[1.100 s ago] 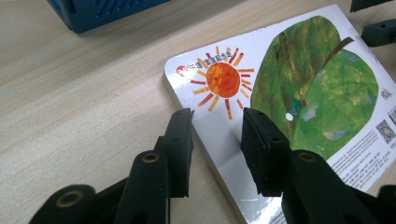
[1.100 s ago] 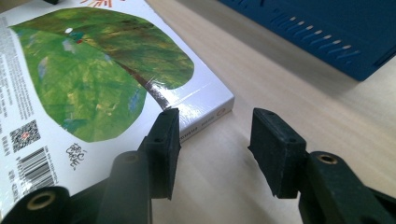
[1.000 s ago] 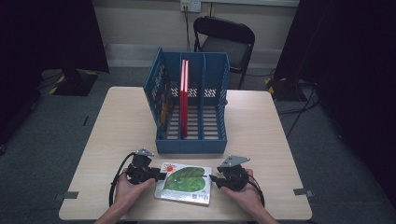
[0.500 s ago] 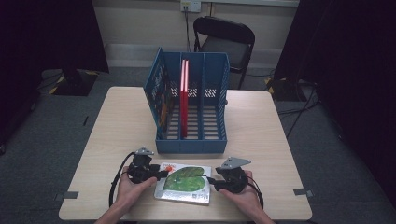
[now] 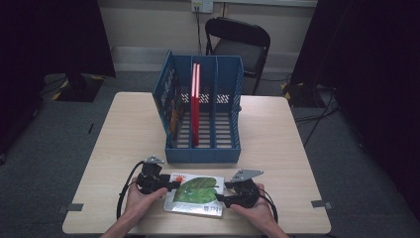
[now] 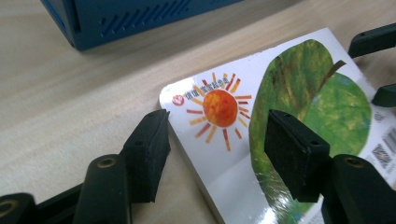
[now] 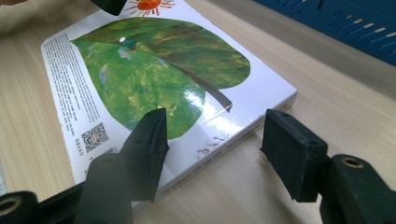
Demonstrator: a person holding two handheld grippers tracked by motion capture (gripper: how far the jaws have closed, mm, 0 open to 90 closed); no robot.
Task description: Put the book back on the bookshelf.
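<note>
Right, the book point(image 5: 194, 194) lies flat on the counter point(image 5: 119, 144), near my edge of it, cover up with a big green leaf and an orange sun printed on white. It sits just in front of the blue file rack point(image 5: 203, 111), apart from it, with a strip of bare wood between. I have the left tool point(image 5: 171, 185) at the book's left end and the right tool point(image 5: 222, 200) at its right end, so the book lies between the two. In the left gripper view, my left tool point(image 6: 215, 140) is spread wide: one jaw sits off the book's edge over the wood by the sun corner, the other hangs over the cover at the leaf, and the book's edge point(image 6: 196, 154) runs up between them. I cannot tell whether either jaw touches the cover. In the right gripper view, my right tool point(image 7: 212, 140) is likewise spread: one jaw lies over the cover near the small square code, the other over bare counter beyond the spine, with the book's corner point(image 7: 224, 135) in the gap. Neither tool is pinching anything. Farther out, a red book point(image 5: 195, 106) stands upright in the rack's middle slot, and a dark folding chair point(image 5: 237, 42) stands beyond the counter's far side.
</note>
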